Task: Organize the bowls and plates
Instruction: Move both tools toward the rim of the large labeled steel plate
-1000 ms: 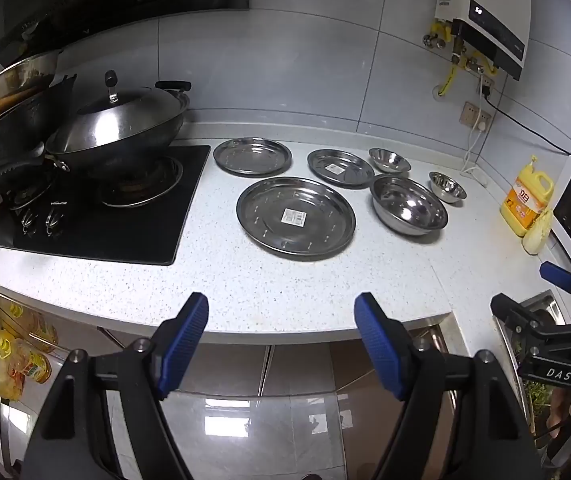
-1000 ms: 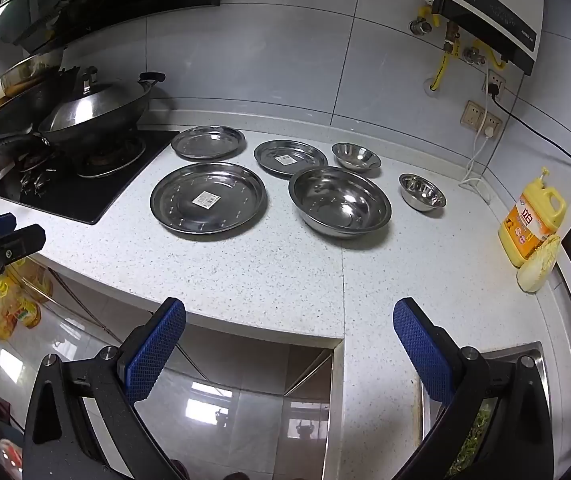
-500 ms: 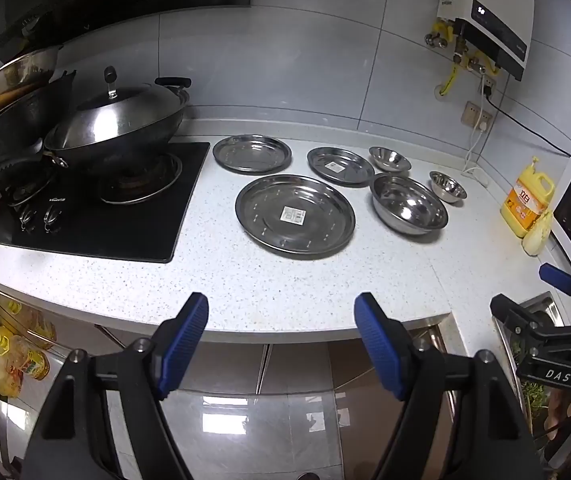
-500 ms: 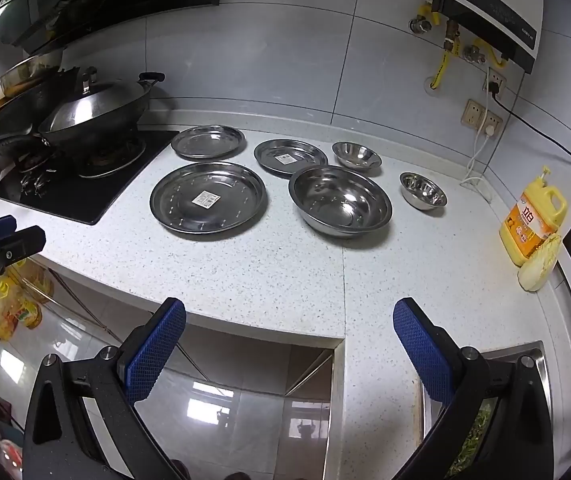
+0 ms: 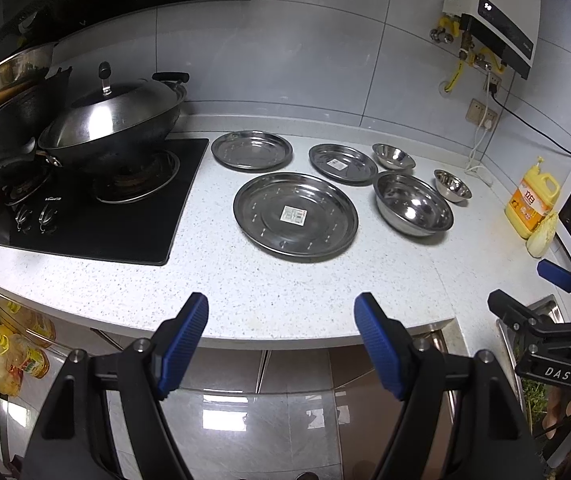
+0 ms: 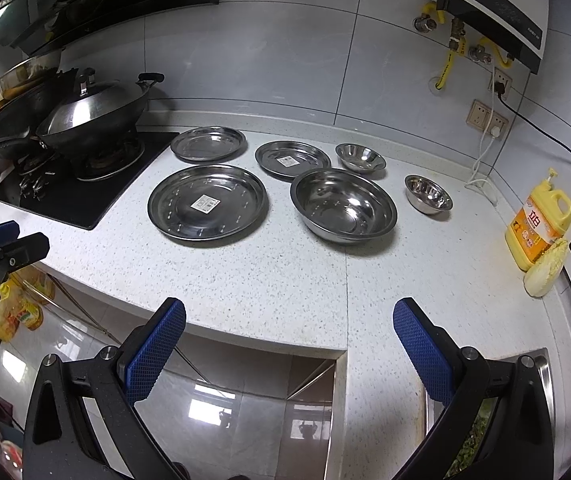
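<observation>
Home kitchen: gas hob [image 5: 85,208] with lidded wok [image 5: 113,124], speckled countertop [image 6: 285,272], wall-mounted water heater [image 6: 497,12].

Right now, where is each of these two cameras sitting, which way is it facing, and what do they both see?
Left wrist: sits on the left gripper off the counter's front edge, facing the tiled wall; its open blue fingers show, and the right gripper at right.
Right wrist: sits on the right gripper, further right, facing the same way; its open fingers show, and the left gripper at left.
Shared: large plate, large bowl, wok, yellow bottle.
</observation>
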The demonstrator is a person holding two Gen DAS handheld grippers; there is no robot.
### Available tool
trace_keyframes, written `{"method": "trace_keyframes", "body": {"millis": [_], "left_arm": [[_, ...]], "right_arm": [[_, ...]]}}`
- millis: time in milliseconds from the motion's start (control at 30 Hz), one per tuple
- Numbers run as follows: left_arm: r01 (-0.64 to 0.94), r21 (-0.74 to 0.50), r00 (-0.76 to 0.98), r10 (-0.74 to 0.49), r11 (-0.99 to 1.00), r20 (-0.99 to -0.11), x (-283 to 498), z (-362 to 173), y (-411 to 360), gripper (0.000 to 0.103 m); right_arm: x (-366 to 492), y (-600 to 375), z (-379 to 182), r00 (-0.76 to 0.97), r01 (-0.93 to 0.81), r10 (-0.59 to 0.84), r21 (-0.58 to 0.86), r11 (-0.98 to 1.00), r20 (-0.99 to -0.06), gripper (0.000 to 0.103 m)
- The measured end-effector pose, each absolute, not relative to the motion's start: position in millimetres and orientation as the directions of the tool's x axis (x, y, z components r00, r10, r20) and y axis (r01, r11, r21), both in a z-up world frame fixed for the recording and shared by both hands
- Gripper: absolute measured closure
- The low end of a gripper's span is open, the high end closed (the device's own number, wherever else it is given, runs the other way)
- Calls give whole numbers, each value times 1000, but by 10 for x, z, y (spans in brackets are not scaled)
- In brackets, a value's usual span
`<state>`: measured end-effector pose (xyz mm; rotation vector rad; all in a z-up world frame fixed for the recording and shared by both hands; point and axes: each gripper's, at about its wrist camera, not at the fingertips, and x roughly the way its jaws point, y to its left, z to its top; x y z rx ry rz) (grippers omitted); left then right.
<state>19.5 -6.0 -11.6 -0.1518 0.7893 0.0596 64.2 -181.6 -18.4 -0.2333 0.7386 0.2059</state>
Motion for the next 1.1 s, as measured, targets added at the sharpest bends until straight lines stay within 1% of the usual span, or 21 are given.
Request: {"method": "trace_keyframes", "body": {"millis": [333,633,833,1100], "left_arm": [[-144,-101,692,27,984,-721,553,-88,-49,28],[-190,-85,661,64,978,-748,1006,-201,27,28],[-181,-113,627,26,977,-779,1356,-426,169,28],[-75,-158,589,-84,985,-804,2115,-763,600,28]], "right_arm": [[944,-1740,-214,709,-316,150,-121,941,-689,1],[1394,-1585,-403,644,-397,246,-41,917,-724,1],[1708,-1397,-689,559,-424,295,38,905,-775,1],[2244,-985,-1005,507,-372,253,56,927,-824,1]]}}
